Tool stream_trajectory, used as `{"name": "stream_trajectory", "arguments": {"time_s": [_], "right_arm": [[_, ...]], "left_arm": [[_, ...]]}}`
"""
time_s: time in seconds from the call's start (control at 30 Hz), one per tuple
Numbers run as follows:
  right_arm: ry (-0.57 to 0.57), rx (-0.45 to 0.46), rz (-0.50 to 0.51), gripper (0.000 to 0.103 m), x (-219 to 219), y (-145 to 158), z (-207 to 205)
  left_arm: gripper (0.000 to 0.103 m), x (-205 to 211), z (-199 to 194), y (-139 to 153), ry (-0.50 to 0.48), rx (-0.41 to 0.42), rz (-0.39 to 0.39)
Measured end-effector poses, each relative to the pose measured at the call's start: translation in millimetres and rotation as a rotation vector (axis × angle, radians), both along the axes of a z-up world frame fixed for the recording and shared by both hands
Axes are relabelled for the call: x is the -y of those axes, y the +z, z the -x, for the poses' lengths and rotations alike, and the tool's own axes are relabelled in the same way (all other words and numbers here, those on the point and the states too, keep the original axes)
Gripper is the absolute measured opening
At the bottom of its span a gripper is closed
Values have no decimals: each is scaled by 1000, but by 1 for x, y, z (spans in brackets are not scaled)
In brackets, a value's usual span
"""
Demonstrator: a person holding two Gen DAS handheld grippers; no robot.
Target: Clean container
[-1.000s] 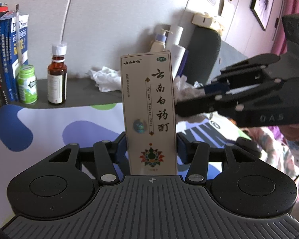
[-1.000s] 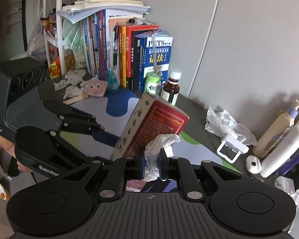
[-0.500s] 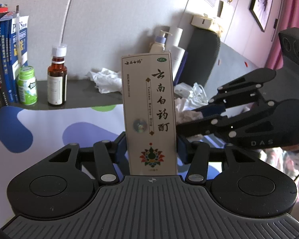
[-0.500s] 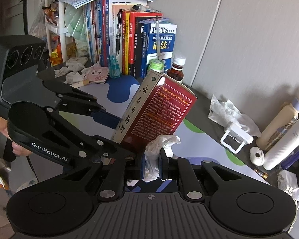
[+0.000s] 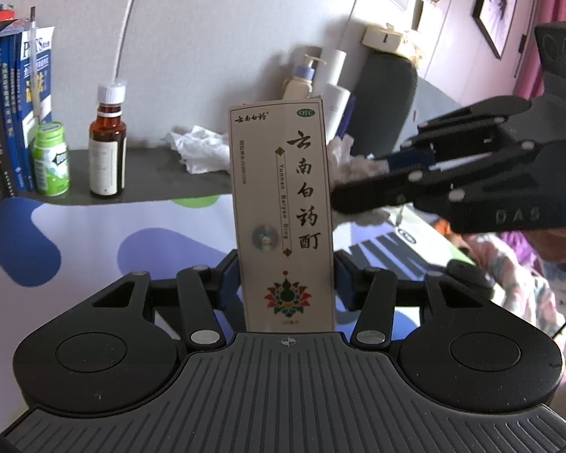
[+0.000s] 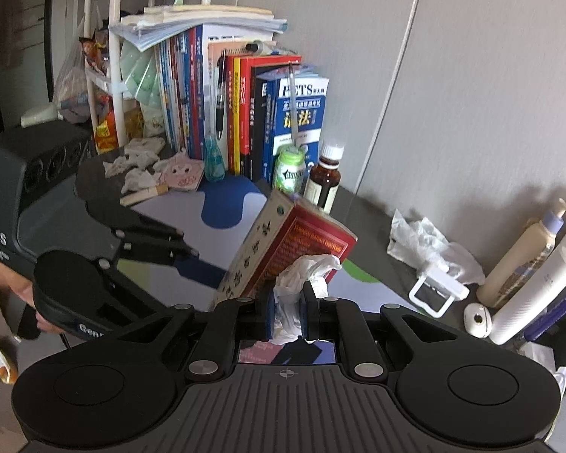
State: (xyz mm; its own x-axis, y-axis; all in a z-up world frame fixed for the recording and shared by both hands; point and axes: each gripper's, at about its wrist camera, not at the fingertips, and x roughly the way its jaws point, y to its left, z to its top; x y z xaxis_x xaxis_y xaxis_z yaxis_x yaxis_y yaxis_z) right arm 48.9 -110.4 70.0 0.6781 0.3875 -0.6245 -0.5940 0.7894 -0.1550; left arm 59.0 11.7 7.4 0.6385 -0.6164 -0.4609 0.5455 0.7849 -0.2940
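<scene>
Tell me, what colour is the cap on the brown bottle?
White. The cap on the brown bottle shows best in the left wrist view.

"Yunnan Baiyao Ding", "OTC" on carton [image 5: 283, 219]

A: Lighting?
B: Bright daylight. Sunlit patch on the table mat [image 5: 388, 241]; soft shadows on the wall [image 6: 471, 113].
A: Quality?
B: Strong fisheye bending and dark corners. Right gripper [image 5: 362, 185] slightly motion-blurred; medicine box [image 5: 283, 211] print sharp.
</scene>
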Motion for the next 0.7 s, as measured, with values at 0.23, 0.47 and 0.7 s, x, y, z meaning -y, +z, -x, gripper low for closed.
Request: {"name": "stream_trajectory", "arguments": {"time_s": [0.23, 0.47, 0.7], "right_arm": [[-9, 29, -32, 12, 2, 14, -1], [-7, 23, -46, 12, 2, 15, 0], [2, -13, -22, 12, -1, 0, 3]], "left_arm": [[49, 1, 1, -1, -8, -1, 7], [49, 1, 1, 0, -9, 0, 9], [49, -1, -1, 0, -3, -2, 14]]}}
